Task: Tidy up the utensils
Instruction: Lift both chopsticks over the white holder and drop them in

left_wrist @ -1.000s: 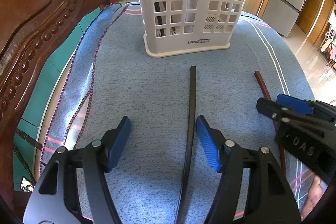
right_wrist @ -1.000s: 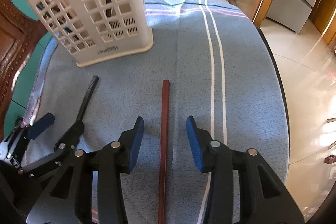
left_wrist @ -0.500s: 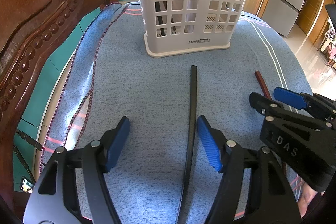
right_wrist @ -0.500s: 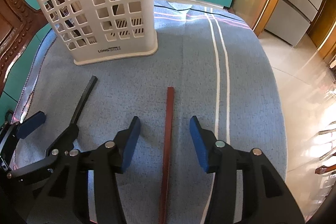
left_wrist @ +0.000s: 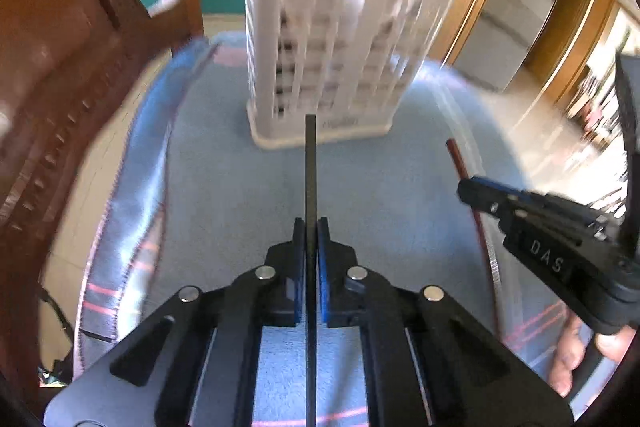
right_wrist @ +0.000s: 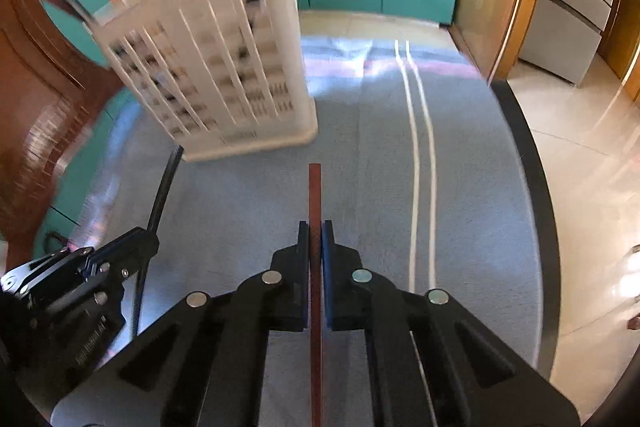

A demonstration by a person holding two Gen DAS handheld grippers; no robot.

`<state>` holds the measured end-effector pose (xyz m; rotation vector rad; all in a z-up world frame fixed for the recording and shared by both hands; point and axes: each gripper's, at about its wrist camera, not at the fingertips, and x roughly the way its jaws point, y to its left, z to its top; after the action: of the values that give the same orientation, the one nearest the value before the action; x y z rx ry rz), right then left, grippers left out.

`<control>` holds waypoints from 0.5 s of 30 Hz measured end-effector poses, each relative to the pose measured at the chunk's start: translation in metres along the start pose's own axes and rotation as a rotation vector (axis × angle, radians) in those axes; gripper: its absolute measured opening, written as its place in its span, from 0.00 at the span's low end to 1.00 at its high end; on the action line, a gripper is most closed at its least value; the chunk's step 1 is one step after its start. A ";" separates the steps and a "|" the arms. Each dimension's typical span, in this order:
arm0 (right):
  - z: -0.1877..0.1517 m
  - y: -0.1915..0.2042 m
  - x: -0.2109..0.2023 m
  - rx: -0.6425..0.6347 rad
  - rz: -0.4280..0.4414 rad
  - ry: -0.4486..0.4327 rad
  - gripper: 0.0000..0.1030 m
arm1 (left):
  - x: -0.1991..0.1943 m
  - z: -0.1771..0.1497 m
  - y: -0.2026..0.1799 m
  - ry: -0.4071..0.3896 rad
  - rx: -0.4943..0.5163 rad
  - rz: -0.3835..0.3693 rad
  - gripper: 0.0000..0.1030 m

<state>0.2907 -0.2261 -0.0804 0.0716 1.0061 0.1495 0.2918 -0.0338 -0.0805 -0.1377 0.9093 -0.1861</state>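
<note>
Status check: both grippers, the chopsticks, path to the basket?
Left gripper shut on black chopstick. Right gripper shut on brown chopstick. White basket ahead, nothing between.

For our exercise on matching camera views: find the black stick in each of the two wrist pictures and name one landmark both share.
Left wrist view: the black stick runs up the centre, clamped in the left gripper, its tip toward the basket.
Right wrist view: the black stick slants at lower left, held by the left gripper.
Shared landmark: the white basket on the blue cloth.
</note>
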 end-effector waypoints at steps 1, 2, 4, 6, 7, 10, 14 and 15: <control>0.001 0.000 -0.009 0.001 0.016 -0.017 0.06 | -0.009 0.003 0.000 -0.020 -0.003 -0.014 0.06; 0.003 -0.001 -0.024 -0.001 0.044 -0.048 0.06 | -0.024 0.007 0.000 -0.054 -0.002 -0.034 0.06; 0.007 -0.005 -0.048 0.000 0.085 -0.096 0.06 | -0.053 0.012 -0.002 -0.111 0.009 -0.064 0.06; 0.010 -0.008 -0.076 0.008 0.135 -0.147 0.06 | -0.083 0.018 -0.003 -0.172 0.017 -0.104 0.06; 0.009 -0.010 -0.087 0.011 0.154 -0.168 0.06 | -0.098 0.022 -0.004 -0.200 0.017 -0.126 0.06; 0.019 -0.012 -0.121 0.017 0.196 -0.221 0.06 | -0.145 0.046 -0.008 -0.315 0.029 -0.172 0.06; 0.047 -0.013 -0.171 0.009 0.213 -0.352 0.06 | -0.195 0.091 -0.009 -0.518 0.022 -0.160 0.06; 0.056 -0.012 -0.182 0.009 0.214 -0.388 0.06 | -0.203 0.102 -0.009 -0.573 0.013 -0.146 0.06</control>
<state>0.2431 -0.2664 0.1004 0.2087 0.6101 0.3139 0.2504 0.0053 0.1396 -0.2312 0.3266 -0.2709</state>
